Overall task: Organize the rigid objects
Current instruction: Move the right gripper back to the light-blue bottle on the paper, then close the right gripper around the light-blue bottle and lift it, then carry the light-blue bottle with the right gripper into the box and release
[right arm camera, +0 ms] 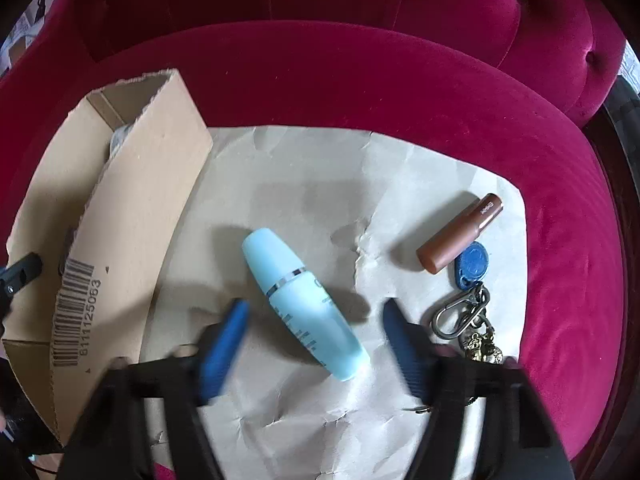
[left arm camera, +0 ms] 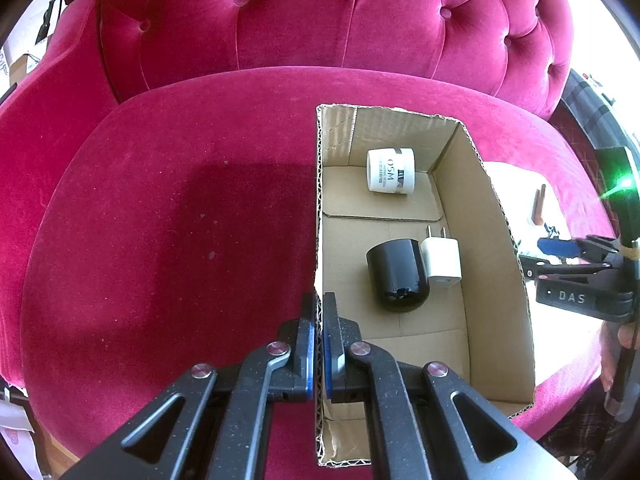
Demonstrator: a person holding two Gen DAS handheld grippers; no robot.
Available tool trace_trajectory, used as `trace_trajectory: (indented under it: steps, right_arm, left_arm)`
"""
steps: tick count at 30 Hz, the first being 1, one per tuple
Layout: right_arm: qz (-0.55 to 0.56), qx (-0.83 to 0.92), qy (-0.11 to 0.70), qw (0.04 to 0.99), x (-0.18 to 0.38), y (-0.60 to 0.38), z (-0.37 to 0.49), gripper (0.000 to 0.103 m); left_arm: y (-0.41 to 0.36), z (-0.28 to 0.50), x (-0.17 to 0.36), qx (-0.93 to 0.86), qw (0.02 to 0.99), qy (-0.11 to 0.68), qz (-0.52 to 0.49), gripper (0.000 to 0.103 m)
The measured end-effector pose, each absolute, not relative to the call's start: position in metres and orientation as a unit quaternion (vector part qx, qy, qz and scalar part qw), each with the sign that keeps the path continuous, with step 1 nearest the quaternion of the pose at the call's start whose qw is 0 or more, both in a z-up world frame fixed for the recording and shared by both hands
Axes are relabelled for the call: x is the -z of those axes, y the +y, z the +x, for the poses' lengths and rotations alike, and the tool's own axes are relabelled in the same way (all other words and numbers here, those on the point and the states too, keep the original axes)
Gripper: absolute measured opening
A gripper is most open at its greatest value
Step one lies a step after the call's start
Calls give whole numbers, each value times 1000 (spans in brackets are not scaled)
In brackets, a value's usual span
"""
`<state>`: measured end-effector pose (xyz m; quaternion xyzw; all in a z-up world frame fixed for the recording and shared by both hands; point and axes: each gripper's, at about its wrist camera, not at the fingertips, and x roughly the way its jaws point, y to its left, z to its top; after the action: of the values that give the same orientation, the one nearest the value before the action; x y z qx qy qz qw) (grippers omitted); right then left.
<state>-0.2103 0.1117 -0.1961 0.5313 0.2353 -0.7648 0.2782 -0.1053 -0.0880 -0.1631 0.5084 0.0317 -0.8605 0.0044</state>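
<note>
My left gripper [left arm camera: 319, 304] is shut on the left wall of an open cardboard box [left arm camera: 319, 208] on a red velvet seat. Inside lie a white jar [left arm camera: 391, 171], a black cup [left arm camera: 398, 275] on its side and a white plug adapter [left arm camera: 441, 258]. My right gripper [right arm camera: 316, 312] is open, its blue fingers either side of a light blue bottle [right arm camera: 304, 302] lying on crumpled brown paper [right arm camera: 320, 184]. A brown lipstick tube [right arm camera: 460, 234] and a blue key fob [right arm camera: 473, 264] with key ring [right arm camera: 460, 316] lie to the right. The right gripper also shows in the left wrist view [left arm camera: 560, 250].
The box [right arm camera: 132, 216] with a barcode stands left of the paper in the right wrist view. The tufted chair back [left arm camera: 320, 20] rises behind the seat. The seat cushion [left arm camera: 160, 220] curves away left of the box.
</note>
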Motion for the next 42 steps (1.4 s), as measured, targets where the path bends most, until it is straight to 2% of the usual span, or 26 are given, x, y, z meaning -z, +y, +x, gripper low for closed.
trace_trajectory:
  steps: [1, 2, 3, 4, 26, 42]
  right_arm:
    - [531, 764, 237, 278, 197, 112, -210, 45]
    - [529, 765, 240, 278, 196, 112, -209, 41]
    - [527, 766, 240, 280, 195, 112, -209, 32]
    - [525, 767, 239, 282, 194, 113, -209, 27]
    - [512, 785, 205, 283, 163, 127, -213, 27]
    - [475, 801, 180, 316, 114, 88, -208, 27]
  left_arm:
    - [-89, -105, 163, 860, 5, 32, 509, 3]
    - [-88, -105, 163, 860, 5, 32, 509, 3]
    - [-88, -105, 163, 860, 4, 32, 508, 3]
    - [-87, -105, 163, 860, 5, 32, 509, 3]
    - [-87, -104, 163, 860, 5, 32, 509, 3]
    - [-87, -103, 162, 860, 5, 31, 509, 3]
